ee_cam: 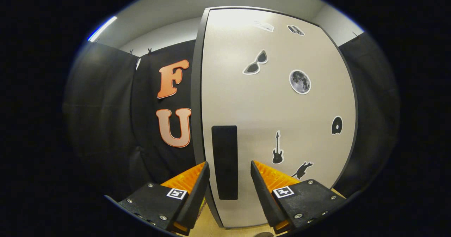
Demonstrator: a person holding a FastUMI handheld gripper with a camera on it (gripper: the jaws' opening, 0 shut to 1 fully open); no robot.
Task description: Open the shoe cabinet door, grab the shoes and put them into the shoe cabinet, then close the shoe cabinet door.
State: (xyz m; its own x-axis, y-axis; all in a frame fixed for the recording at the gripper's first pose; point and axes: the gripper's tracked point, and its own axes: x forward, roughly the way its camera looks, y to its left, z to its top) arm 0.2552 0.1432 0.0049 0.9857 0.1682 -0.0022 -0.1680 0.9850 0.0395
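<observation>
Shoe cabinet door [275, 117] closed, hand-held gripper [229, 170] open astride its handle [224, 162]

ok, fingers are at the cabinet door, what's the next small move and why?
Probably ease forward and close the fingers on the dark handle. The cabinet door looks shut, the fingers are open, and the handle sits between them near the door's edge, so gripping it seems to come before pulling.

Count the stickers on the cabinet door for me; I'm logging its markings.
7 on the cabinet door: two faint ones near the top, sunglasses, moon, disc, guitar, and a dark animal shape by the open claw, which may hide more.
</observation>
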